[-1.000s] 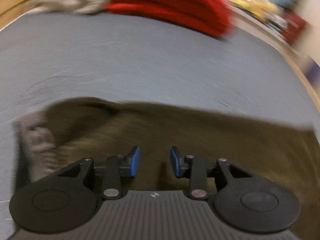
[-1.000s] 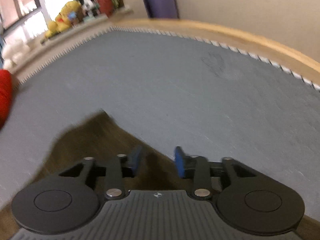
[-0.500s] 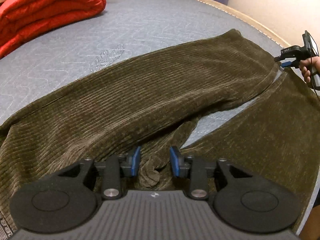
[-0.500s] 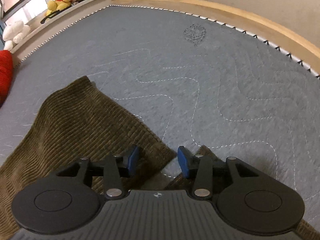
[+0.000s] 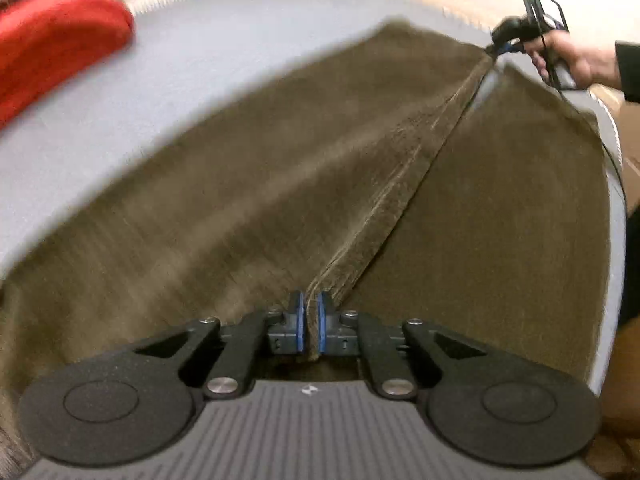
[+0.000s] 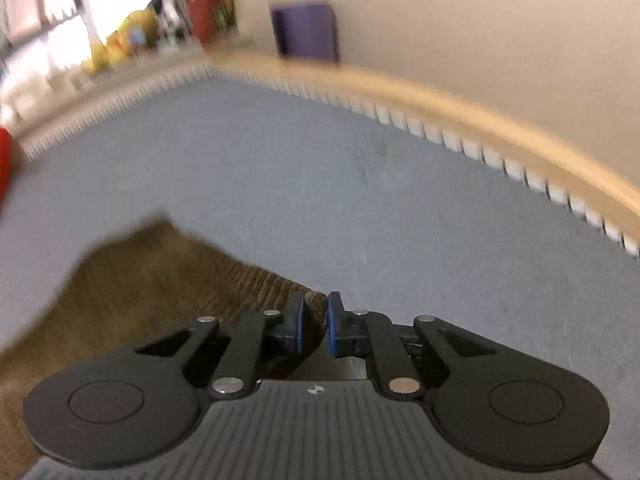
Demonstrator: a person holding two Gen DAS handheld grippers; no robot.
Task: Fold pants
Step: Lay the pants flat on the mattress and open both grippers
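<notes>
Olive-brown corduroy pants (image 5: pixel 248 200) lie spread on a grey quilted mattress (image 5: pixel 208 60), both legs running away from me. My left gripper (image 5: pixel 311 322) is shut on the fabric at the crotch, where the inner seam (image 5: pixel 400 184) begins. My right gripper (image 5: pixel 505 46) shows at the far end of that seam in the left wrist view, pinching a leg's hem. In the right wrist view the right gripper (image 6: pixel 316 326) is shut on the hem corner of the pants (image 6: pixel 168 280).
A folded red blanket (image 5: pixel 52 40) lies at the far left of the mattress. A wooden bed frame (image 6: pixel 460 100) rims the mattress. A purple object (image 6: pixel 306 32) stands by the wall. Toys (image 6: pixel 120 40) line the windowsill. The mattress edge is near at right (image 5: pixel 616 184).
Both grippers were open half a second ago and have shut on the pants. The inner seam is now pulled taut between them, and the gap between the legs has closed.
</notes>
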